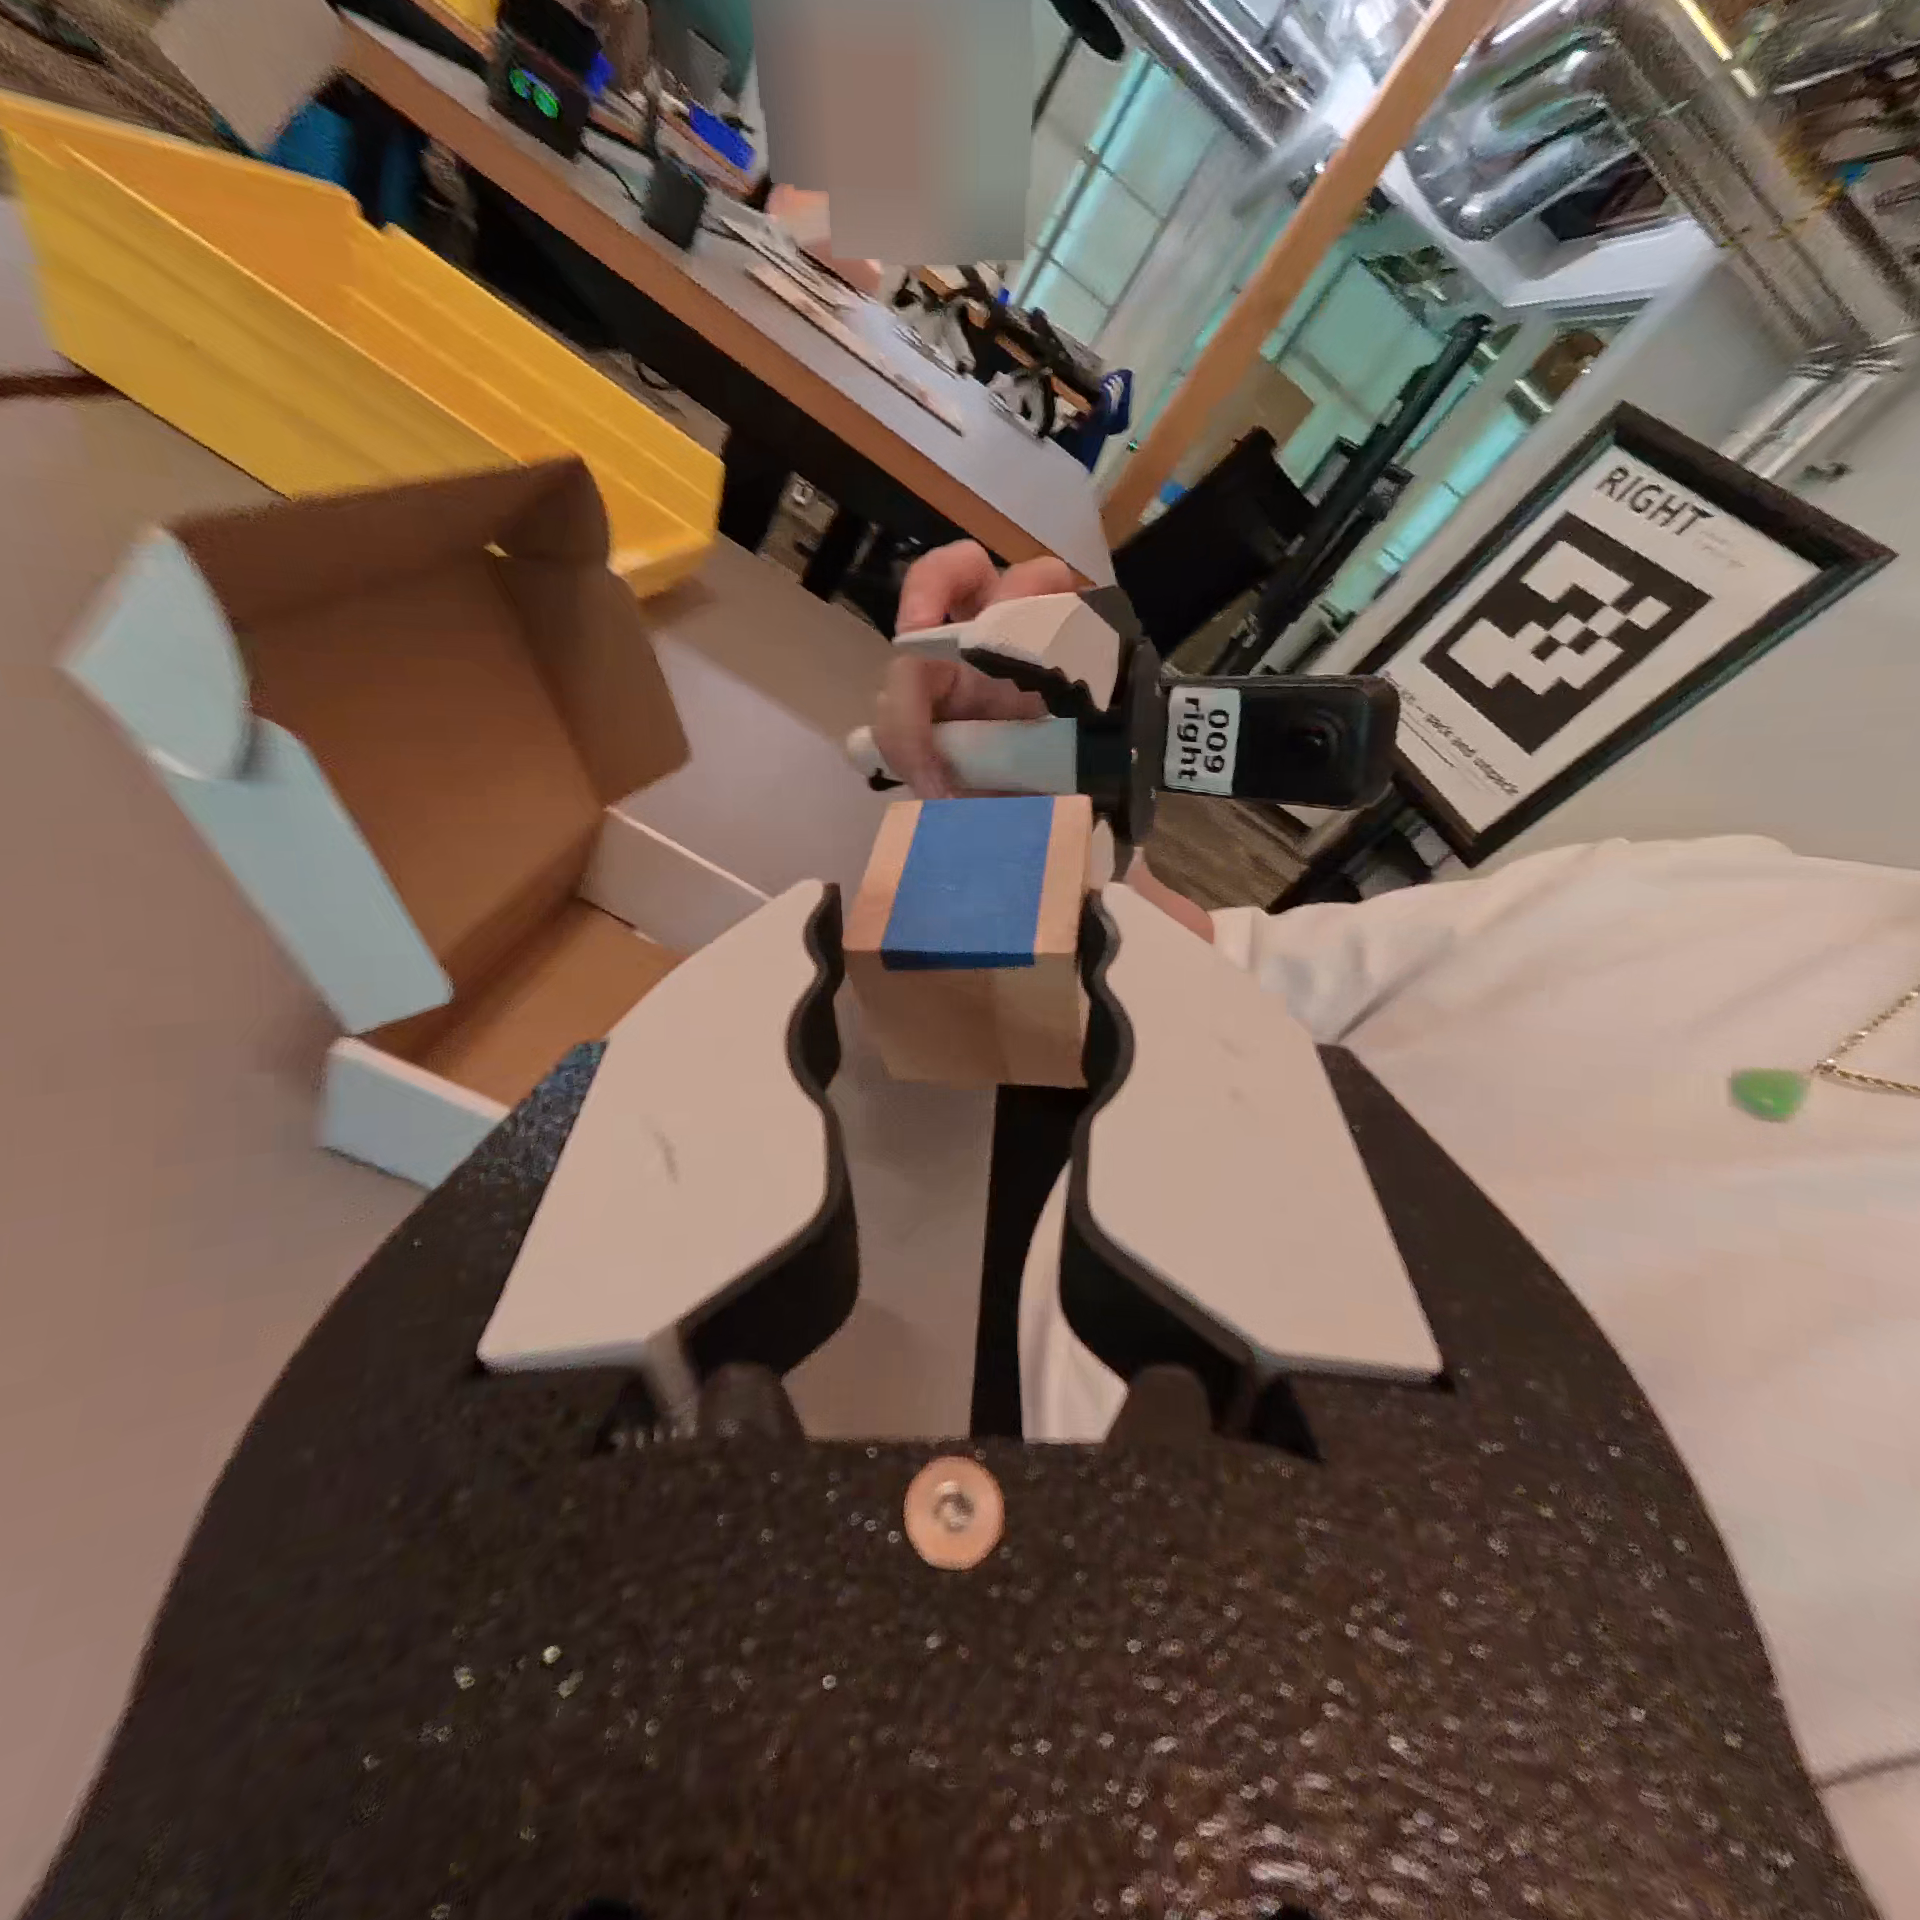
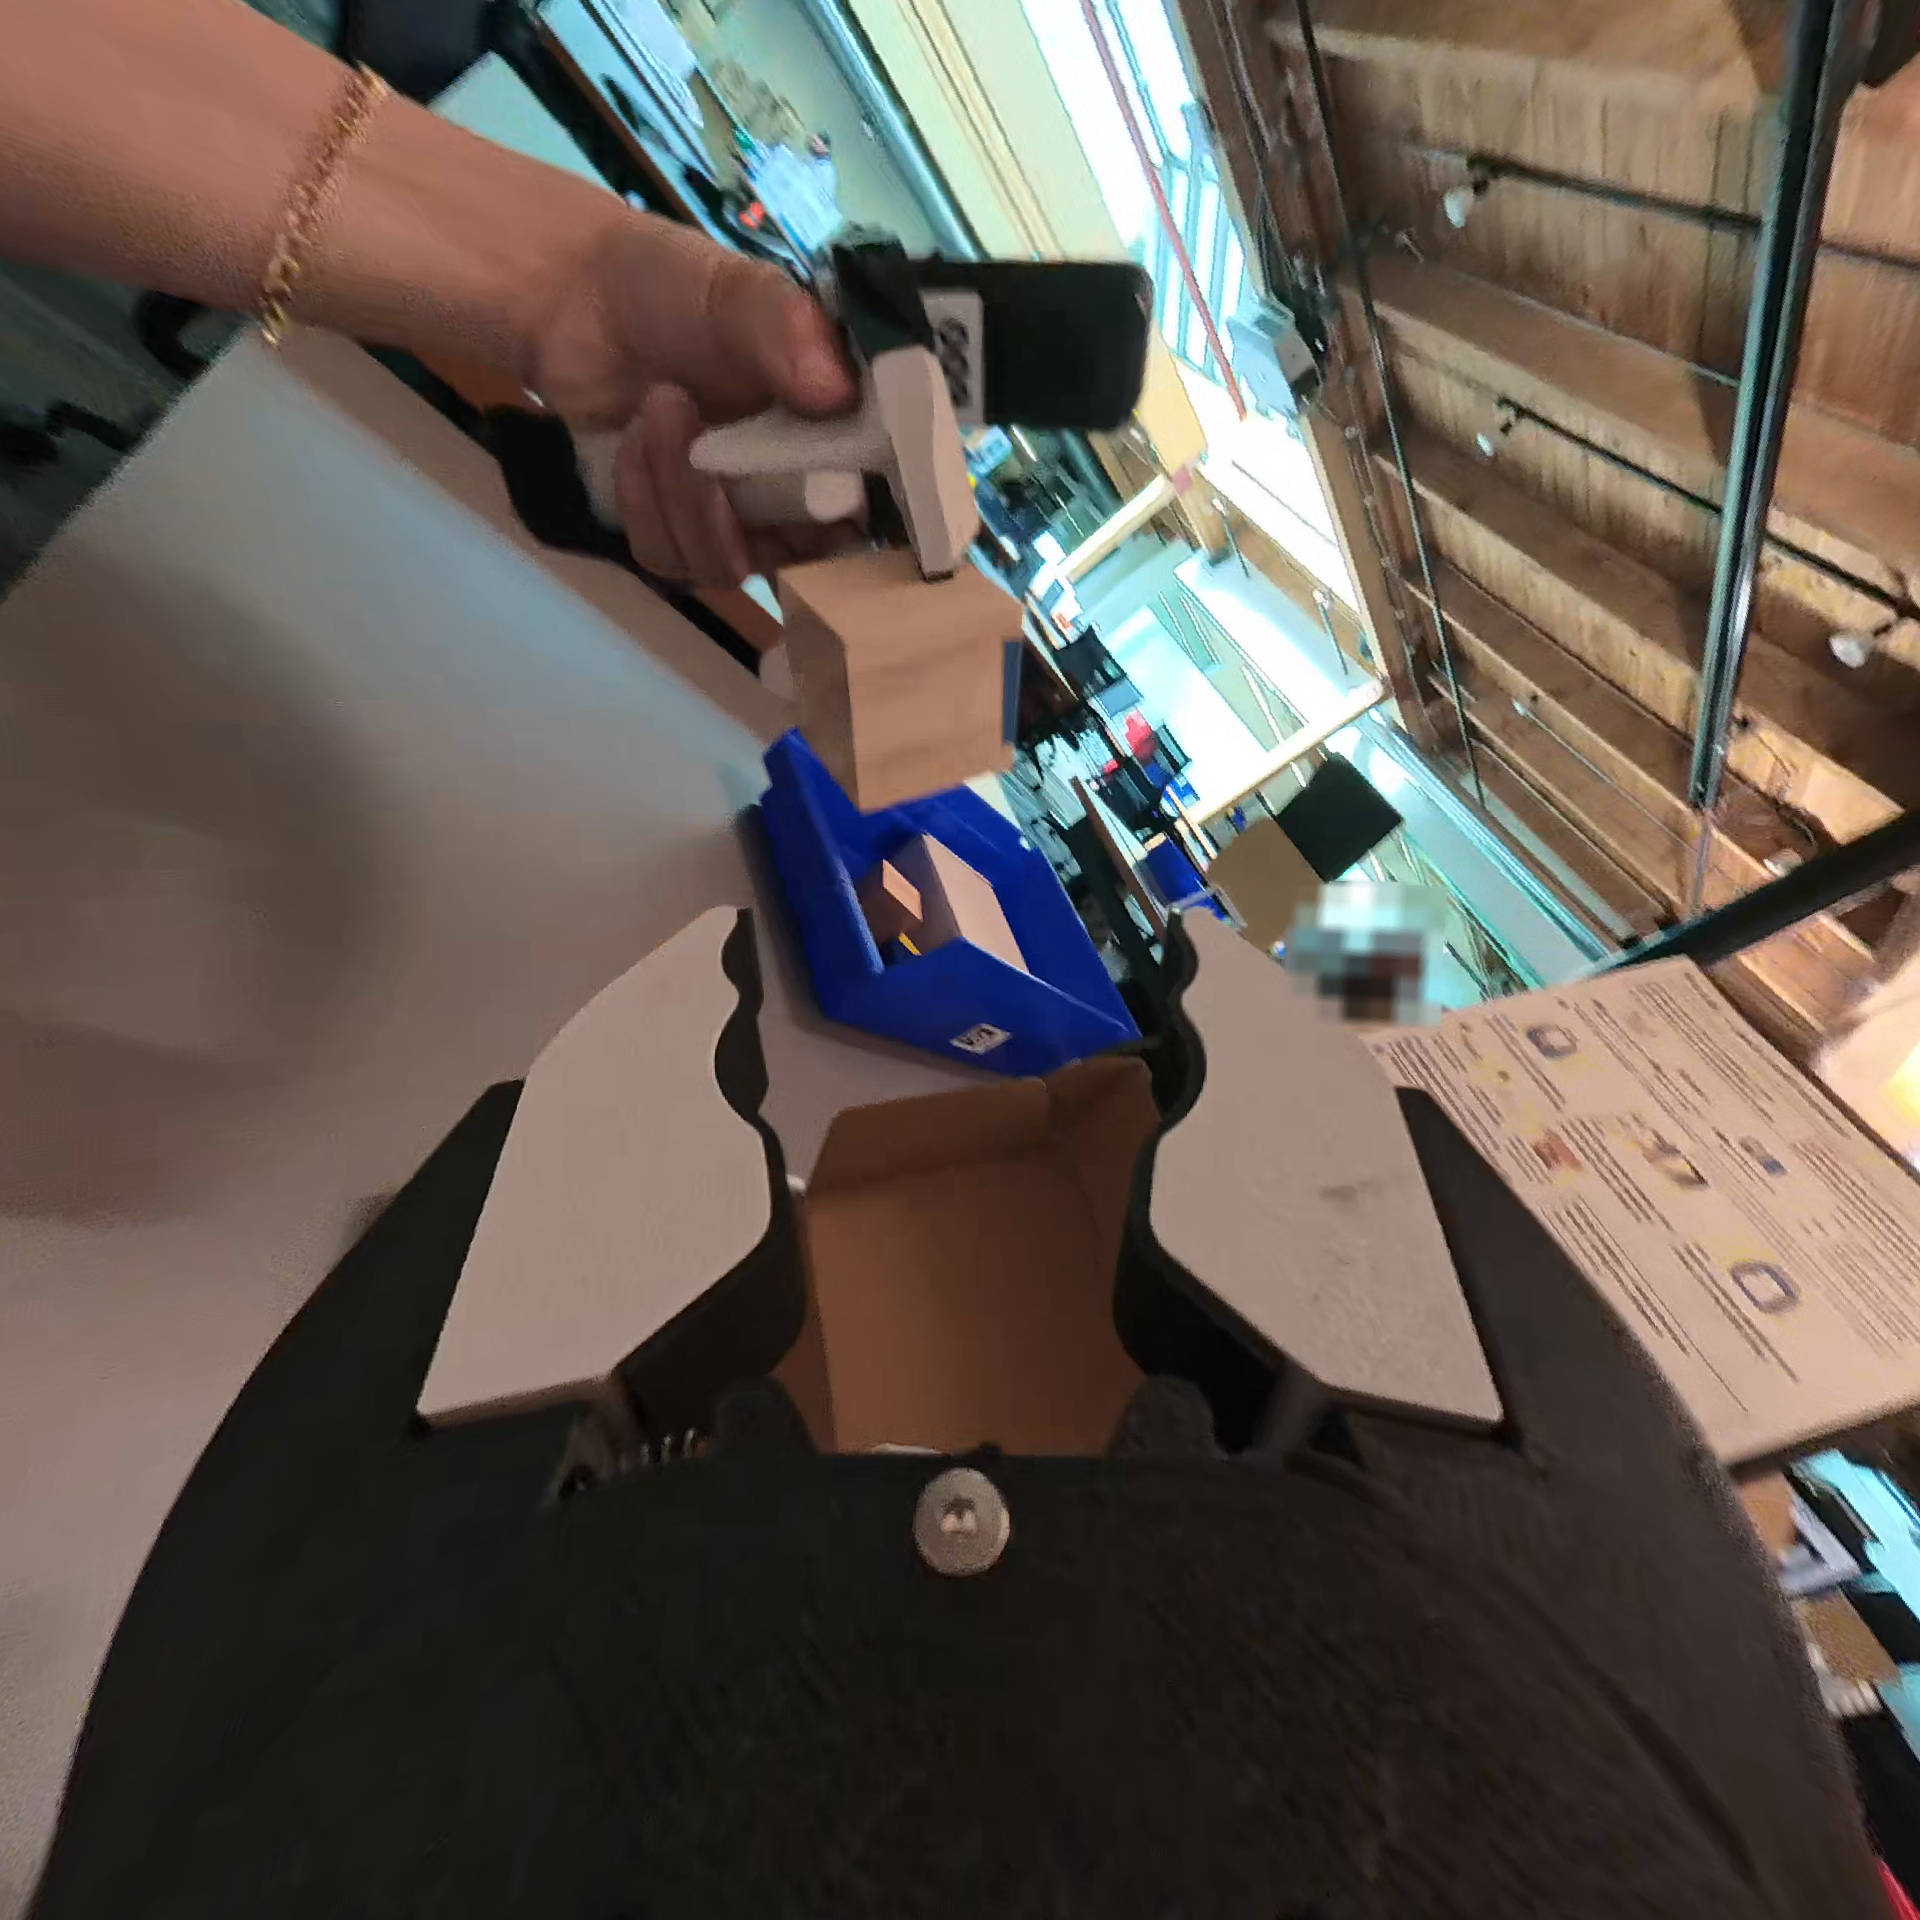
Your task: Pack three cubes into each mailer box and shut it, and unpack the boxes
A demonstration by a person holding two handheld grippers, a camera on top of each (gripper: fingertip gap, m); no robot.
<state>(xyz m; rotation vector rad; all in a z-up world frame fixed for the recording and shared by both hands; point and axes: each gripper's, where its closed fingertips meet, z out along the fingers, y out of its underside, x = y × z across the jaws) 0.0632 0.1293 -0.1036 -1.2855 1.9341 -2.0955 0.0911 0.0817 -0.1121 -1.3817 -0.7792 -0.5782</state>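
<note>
With the left tongs (image 1: 961,997) clamped on the block (image 1: 971,935) and the right tongs (image 2: 961,1039) empty and spread, lower it squarely into the open box (image 1: 436,727) at ten o'clock.

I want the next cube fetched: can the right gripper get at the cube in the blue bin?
Probably yes: the right gripper is open and empty, and the blue bin is open-topped. The left gripper's held cube hangs above it, though.

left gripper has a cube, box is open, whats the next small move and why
Probably carry the cube over the open mailer box and lower it in: the left gripper is shut on it in the air, and the right gripper is open and empty.
</note>
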